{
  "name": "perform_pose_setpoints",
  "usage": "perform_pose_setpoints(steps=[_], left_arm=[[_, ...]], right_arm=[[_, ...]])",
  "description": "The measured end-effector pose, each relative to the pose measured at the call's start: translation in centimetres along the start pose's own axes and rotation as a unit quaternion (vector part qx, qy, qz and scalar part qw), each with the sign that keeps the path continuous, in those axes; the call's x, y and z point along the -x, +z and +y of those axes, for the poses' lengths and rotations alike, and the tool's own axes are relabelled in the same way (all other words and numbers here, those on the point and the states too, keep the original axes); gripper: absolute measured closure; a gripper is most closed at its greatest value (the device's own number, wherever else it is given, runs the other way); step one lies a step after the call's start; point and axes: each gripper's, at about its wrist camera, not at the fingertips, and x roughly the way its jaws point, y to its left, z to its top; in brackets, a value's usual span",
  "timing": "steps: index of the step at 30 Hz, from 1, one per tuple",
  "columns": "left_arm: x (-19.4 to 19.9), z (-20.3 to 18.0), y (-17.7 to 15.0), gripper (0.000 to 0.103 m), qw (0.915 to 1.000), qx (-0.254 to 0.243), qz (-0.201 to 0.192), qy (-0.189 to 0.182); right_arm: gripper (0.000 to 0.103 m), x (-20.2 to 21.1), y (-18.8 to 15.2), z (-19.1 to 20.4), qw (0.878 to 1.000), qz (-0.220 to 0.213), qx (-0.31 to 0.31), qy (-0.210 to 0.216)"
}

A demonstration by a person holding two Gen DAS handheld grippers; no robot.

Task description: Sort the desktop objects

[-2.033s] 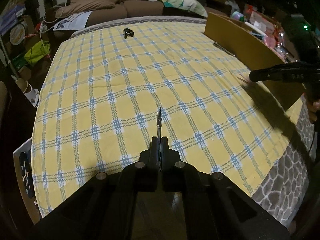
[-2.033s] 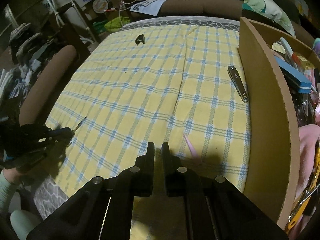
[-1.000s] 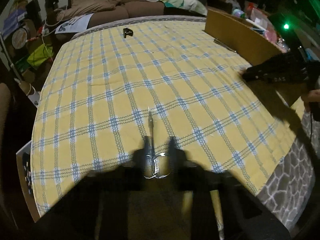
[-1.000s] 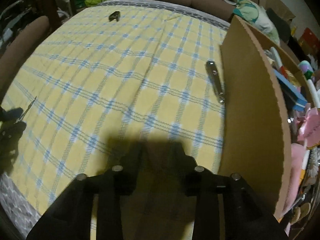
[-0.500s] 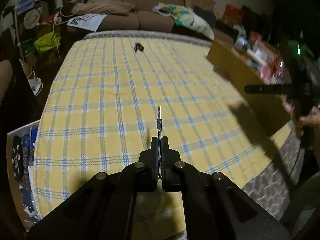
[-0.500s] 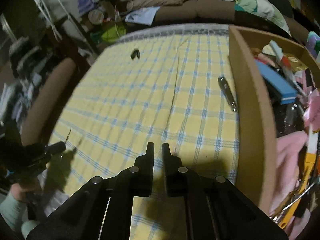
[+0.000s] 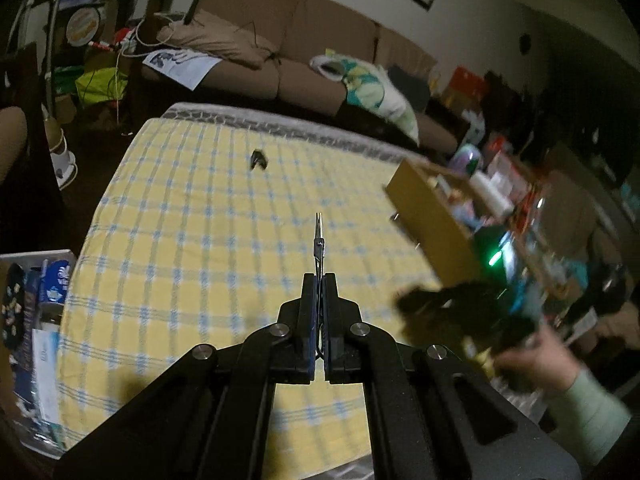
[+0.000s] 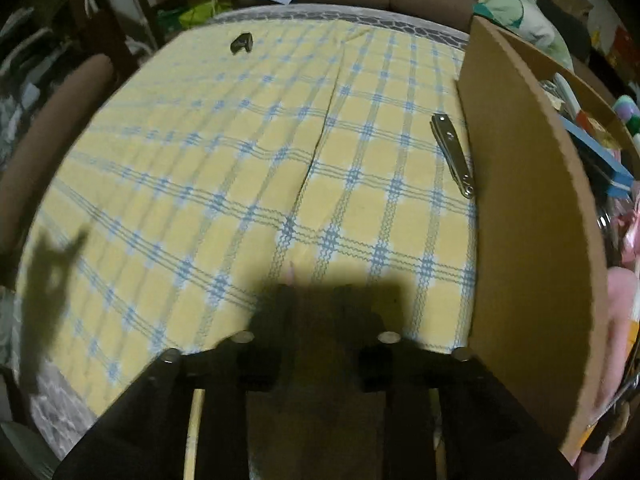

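Small metal scissors point(image 7: 318, 236) stick out forward from my left gripper point(image 7: 319, 280), which is shut on them and held well above the yellow checked tablecloth point(image 7: 192, 240). My right gripper point(image 8: 315, 290) hangs low over the cloth beside the cardboard box point(image 8: 532, 200), and its jaws are opening. A pink stick tip point(image 8: 291, 271) shows on the cloth just off the left finger, and the pads do not press on it. In the left wrist view the right gripper point(image 7: 412, 304) is a dark blur held by a hand in a pale sleeve.
A silver nail clipper point(image 8: 452, 156) lies against the box wall. A black clip point(image 8: 242, 43) sits near the far edge of the cloth. The box holds several items. A sofa and floor clutter lie beyond the table; a chair stands at its left.
My left gripper has risen with the scissors and rolled, so the table looks farther away. My right gripper has dropped close to the cloth, and its jaws have parted from shut.
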Motion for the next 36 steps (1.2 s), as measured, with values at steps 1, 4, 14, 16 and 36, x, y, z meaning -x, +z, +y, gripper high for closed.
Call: perform_pose_setpoints(steps=[1,4,14,16,36], left_arm=[[0.0,-0.4,0.2,0.101,1.0,0.003,-0.003,-0.005],[-0.3,-1.7,0.4,0.101,0.9999,0.002,-0.008,-0.015],[-1.1,-3.8,-0.3,0.101,0.9998,-0.004,0.005,-0.02],[-1.1,-4.3,-0.2,0.101,0.9998,-0.009,0.005,-0.019],[-11.5,-23.0,0.0,0.101,0.9892,-0.04,0.057,-0.129]], right_arm=[[0.072,0.0,0.0,0.3,1.0,-0.005,0.008,-0.003],[0.072,-0.2,-0.1,0.2,1.0,-0.006,0.01,0.016],[0.097,1.6,-0.4,0.0,0.997,-0.043,-0.016,0.065],[0.097,2.7,-0.3,-1.0,0.992,-0.054,-0.044,0.101],[0.096,15.0,-4.8,-15.9,0.976,-0.126,-0.174,0.048]])
